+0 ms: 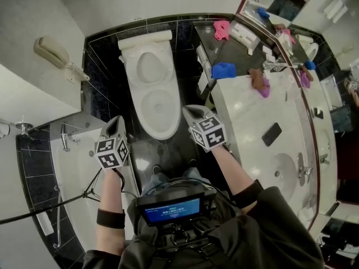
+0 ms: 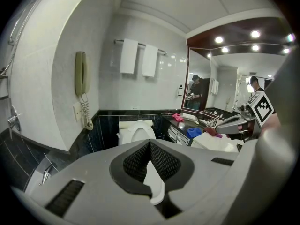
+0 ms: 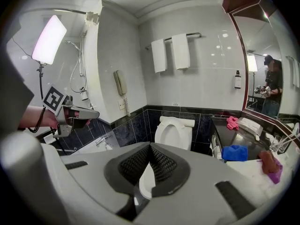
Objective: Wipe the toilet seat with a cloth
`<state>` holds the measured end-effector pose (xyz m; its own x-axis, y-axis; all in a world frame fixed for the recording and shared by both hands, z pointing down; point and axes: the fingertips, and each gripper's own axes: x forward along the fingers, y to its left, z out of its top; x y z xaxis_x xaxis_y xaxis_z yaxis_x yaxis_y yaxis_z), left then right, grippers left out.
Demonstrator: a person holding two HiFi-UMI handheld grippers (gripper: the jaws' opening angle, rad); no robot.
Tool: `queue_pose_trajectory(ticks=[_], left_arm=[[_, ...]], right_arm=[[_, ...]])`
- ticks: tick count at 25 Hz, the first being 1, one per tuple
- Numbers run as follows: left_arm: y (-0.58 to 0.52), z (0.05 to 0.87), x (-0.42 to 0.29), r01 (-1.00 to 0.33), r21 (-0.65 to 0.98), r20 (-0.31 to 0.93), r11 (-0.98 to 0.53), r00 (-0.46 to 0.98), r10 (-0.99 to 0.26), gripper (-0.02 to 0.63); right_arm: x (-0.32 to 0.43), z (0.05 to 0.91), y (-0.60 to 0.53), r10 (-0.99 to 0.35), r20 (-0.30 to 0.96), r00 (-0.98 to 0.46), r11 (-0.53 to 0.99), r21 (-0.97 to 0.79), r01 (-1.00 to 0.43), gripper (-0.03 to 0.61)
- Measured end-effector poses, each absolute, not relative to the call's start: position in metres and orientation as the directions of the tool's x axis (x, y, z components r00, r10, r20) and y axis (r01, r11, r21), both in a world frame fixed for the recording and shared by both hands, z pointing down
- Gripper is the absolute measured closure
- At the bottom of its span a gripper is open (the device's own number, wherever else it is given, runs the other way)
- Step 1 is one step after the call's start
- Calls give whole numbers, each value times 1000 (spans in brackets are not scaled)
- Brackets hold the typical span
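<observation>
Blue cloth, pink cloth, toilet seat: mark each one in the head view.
blue cloth (image 1: pixel 224 70), head view, middle of the cloth.
pink cloth (image 1: pixel 221 29), head view, middle of the cloth.
toilet seat (image 1: pixel 161 131), head view, front rim.

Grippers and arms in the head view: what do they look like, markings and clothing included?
Both the left gripper and right gripper are light grey wedge-shaped shells, each carrying a white cube with black square markers. Their pads are black and mesh-textured. The left arm wears a black band; the right has a dark sleeve.
</observation>
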<state>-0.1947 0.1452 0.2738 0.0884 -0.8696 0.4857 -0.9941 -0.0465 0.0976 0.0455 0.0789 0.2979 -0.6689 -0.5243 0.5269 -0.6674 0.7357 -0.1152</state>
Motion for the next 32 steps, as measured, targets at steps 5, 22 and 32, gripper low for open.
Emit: queue_pose_trajectory(ticks=[5,22,32], left_arm=[[141,276,-196,-993,100,487,-56,98,-868,611],[81,273,-178,-951,110,441,-289,307,-843,611],[9,297,-69,-867,74,494,-494,462,-736,526]], right_arm=[[39,299,79,-517,531,-671,735,-125,-666,554],[38,318,76,-623,539,-567,617,-107,-780,554],[113,347,34,-673,554,-491,511,-132,-850,554]])
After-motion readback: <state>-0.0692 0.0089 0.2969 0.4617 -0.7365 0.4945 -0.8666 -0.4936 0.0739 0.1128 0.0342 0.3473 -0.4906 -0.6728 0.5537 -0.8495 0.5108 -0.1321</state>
